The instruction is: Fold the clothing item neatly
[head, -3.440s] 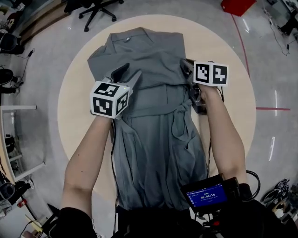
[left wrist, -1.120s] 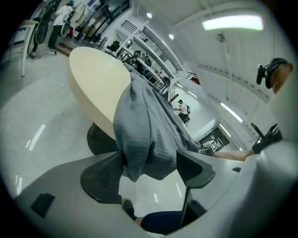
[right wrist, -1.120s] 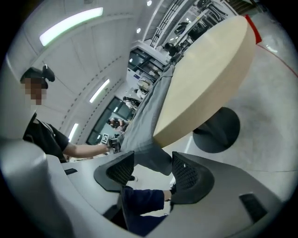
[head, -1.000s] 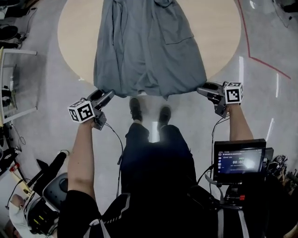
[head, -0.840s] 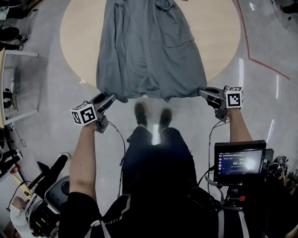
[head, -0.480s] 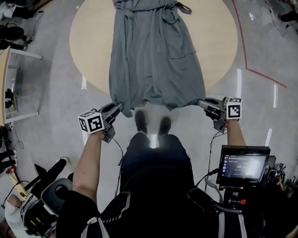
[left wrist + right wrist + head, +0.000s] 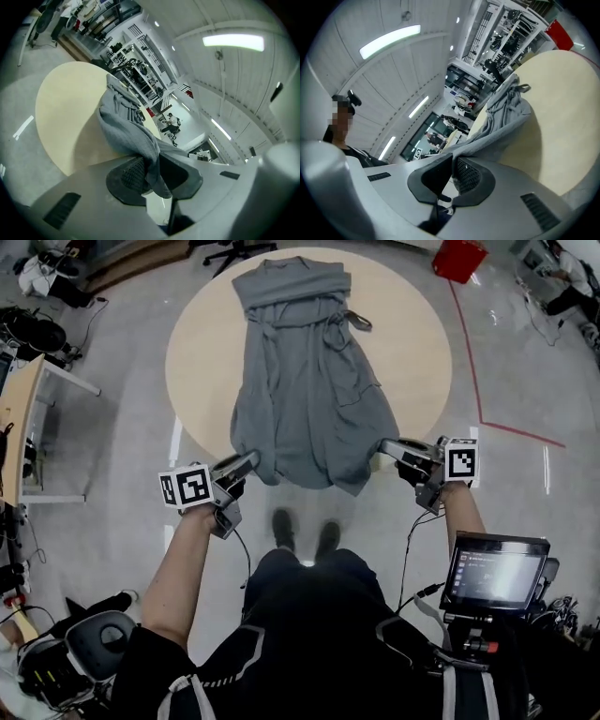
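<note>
While we stood at the near edge of the round worktop [image 7: 202, 343], our left gripper [image 7: 249, 462] had its jaws drawn narrow on the left hem corner of the grey dress [image 7: 309, 399]. The left gripper view showed a fold of the cloth pinched between the pads and trailing away towards the worktop.

From that corner the hem sagged across to the other side, held off the worktop's near rim and above the floor [image 7: 131, 474]. The rest of the dress lay flat on the worktop with its collar end at the far side. Its long axis therefore ran straight away from us, from the lifted hem to the collar.

On the right, our right gripper [image 7: 386, 447] had its jaws almost together on the right hem corner, with a thin edge of cloth between the pads. The two grippers stood about level with each other, each at its own corner, so neither hand was nearer the dress.

We judged that the coming fold depended on this: the whole dress lay ahead of both pairs of jaws, so the hem would have to travel forward along that axis to the collar.
</note>
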### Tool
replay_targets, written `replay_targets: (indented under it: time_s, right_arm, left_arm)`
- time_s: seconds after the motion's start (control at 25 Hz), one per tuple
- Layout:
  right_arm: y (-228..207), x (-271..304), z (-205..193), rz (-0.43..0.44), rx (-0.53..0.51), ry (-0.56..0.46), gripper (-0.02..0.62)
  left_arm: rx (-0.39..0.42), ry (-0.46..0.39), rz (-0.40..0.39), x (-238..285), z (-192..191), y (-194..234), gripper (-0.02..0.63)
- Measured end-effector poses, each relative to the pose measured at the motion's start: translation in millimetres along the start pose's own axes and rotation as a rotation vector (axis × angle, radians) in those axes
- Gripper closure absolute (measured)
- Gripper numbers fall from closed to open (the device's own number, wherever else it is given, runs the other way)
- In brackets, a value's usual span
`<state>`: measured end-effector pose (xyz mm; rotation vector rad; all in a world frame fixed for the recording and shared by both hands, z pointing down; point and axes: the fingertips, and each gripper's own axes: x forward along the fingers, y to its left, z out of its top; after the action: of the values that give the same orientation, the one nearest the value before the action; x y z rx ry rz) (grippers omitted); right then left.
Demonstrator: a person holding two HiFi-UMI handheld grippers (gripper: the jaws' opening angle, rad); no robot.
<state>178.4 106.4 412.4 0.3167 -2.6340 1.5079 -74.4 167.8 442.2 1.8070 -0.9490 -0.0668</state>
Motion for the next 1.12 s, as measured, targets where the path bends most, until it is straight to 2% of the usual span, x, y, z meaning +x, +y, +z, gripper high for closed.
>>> replay_targets:
  time_s: [0.16,0.36,0.56,0.68,0.92,1.0,1.12]
  right_arm:
    - [12.1,20.2,69.7,-0.010,-0.072,-0.007,0.575]
    - [17.1,40.8,139.7,-0.045,-0.083,-0.029,0.575]
    - [14.7,80.5,215.4,-0.006,-0.047,-0.077,0.575]
    - [7.1,93.5,242.9,0.012,-0.042,-0.118,0.575]
    - [-42.6,130.4,336.5,-0.029,-0.017,-0.155,0.575]
    - [-63.8,148.9,378.9,0.010,-0.009,-0.166,0.575]
    - [-108.8,197.7,458.7,0.065,-0.028,-0.137,0.575]
  left_arm:
    - [-0.041,-0.040,-0.002,14.2,52.5,-27.3,0.529]
    - [-0.074,-0.070,0.008,23.6,113.0,-47.2,0.529]
    - [-0.100,-0.105,-0.033,54.4,196.2,-56.9,0.529]
    - [-0.119,-0.118,-0.044,67.1,231.4,-55.8,0.529]
    - [-0.145,-0.139,-0.035,103.0,334.4,-19.9,0.529]
    - [-0.142,-0.149,-0.016,128.3,375.7,-0.7,0.529]
    - [-0.139,-0.159,0.049,176.8,461.8,48.3,0.529]
